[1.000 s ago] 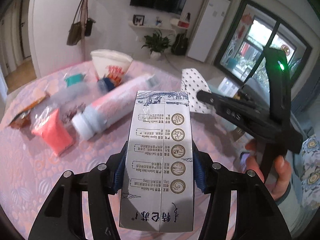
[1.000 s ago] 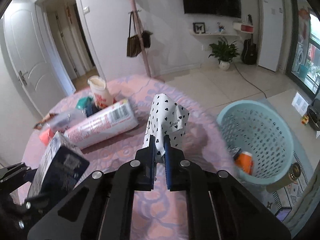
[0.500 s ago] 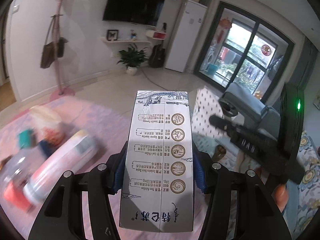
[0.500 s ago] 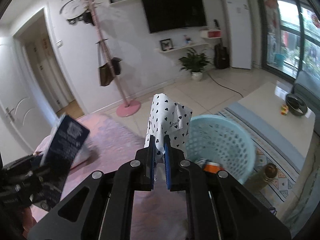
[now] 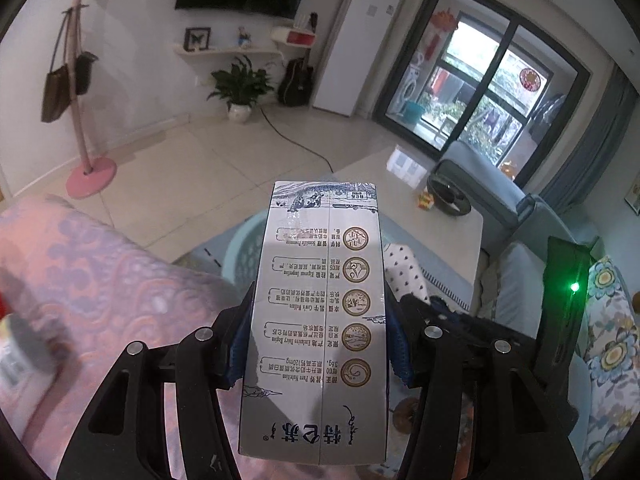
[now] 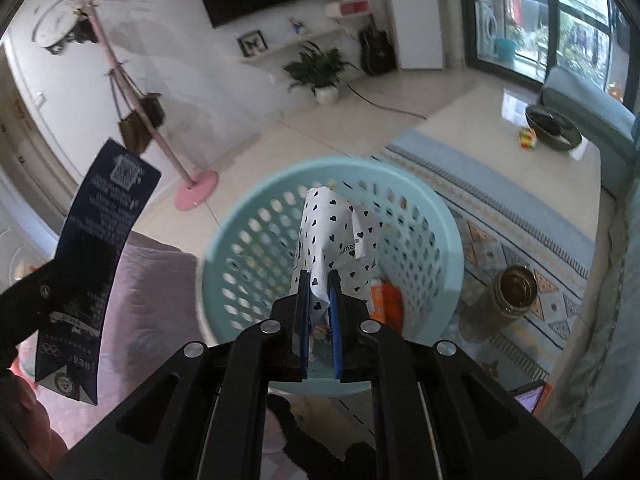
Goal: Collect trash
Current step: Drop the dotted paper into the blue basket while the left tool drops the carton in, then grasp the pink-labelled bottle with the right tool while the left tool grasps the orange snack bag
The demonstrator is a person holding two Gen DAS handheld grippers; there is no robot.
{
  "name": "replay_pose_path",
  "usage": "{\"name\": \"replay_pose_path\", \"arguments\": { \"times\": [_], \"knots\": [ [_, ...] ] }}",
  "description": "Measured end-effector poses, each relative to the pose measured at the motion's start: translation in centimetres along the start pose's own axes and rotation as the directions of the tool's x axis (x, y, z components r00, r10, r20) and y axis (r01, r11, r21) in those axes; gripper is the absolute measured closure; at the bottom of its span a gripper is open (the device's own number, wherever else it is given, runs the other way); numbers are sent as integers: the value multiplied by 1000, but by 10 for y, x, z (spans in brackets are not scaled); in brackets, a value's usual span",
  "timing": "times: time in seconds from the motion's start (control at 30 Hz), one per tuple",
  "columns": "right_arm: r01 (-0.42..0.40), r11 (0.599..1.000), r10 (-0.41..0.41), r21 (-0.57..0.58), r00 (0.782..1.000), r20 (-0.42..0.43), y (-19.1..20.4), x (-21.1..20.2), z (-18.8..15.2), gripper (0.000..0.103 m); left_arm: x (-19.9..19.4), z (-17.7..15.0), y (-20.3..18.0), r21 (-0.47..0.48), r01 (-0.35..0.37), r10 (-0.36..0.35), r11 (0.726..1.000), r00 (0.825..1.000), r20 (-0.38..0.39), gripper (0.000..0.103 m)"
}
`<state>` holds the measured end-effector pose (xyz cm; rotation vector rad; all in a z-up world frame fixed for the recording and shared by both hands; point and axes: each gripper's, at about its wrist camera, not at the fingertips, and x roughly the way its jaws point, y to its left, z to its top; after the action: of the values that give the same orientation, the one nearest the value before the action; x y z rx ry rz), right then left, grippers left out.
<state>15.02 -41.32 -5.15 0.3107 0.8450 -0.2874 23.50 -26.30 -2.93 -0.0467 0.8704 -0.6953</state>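
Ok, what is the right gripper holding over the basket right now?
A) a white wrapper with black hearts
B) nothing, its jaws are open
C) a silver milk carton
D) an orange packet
A: in the right wrist view the right gripper is pinching the heart-print wrapper above the blue basket; the left gripper has the milk carton.

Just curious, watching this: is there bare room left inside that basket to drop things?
Yes. The round pale-blue perforated plastic basket looks mostly bare on its left, beside the heart-print white paper wrapper. The right is crowded by an orange packet.

carton [image 5: 320,320]: silver, gold medallions | wrapper [image 6: 336,236]: white, dark hearts | basket [image 6: 248,240]: light blue
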Motion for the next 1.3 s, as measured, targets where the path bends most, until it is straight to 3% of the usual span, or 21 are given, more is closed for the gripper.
{"name": "replay_pose_path", "arguments": {
  "times": [0.4, 0.43, 0.5, 0.6, 0.7, 0.9, 1.1, 1.3],
  "knots": [
    [12, 999, -10, 35, 999, -53, -16, 29, -3, 94, 32, -8, 8, -16, -5, 4, 1000, 999, -42, 50],
    [11, 999, -9, 39, 999, -52, -16, 29, -3, 93, 32, -9, 8, -19, -8, 7, 1000, 999, -39, 46],
    [12, 999, -10, 44, 998, -56, -18, 29, -3, 85, 27, -7, 9, -35, -10, 9, 999, 1000, -22, 34],
    [15, 998, -12, 56, 999, -49, -21, 25, -2, 71, 16, -6, 10, -42, 0, 0, 999, 1000, 2, 33],
    [19, 999, -17, 51, 1000, -26, -19, 15, -1, 62, 2, -7, 13, -51, 11, -10, 999, 1000, 24, 33],
    [-23, 1000, 23, 1, 1000, 12, 0, -11, -1, 62, -30, -15, 18, -69, 20, -15, 997, 998, 69, 33],
    [-64, 992, 71, -106, 995, 67, 47, -48, -4, 62, -78, -28, 32, -91, 11, 1, 996, 991, 134, 33],
    [-137, 968, 159, -212, 983, 87, 109, -82, -13, 62, -147, -42, 59, -126, -41, 69, 991, 972, 226, 33]
  ]
}}
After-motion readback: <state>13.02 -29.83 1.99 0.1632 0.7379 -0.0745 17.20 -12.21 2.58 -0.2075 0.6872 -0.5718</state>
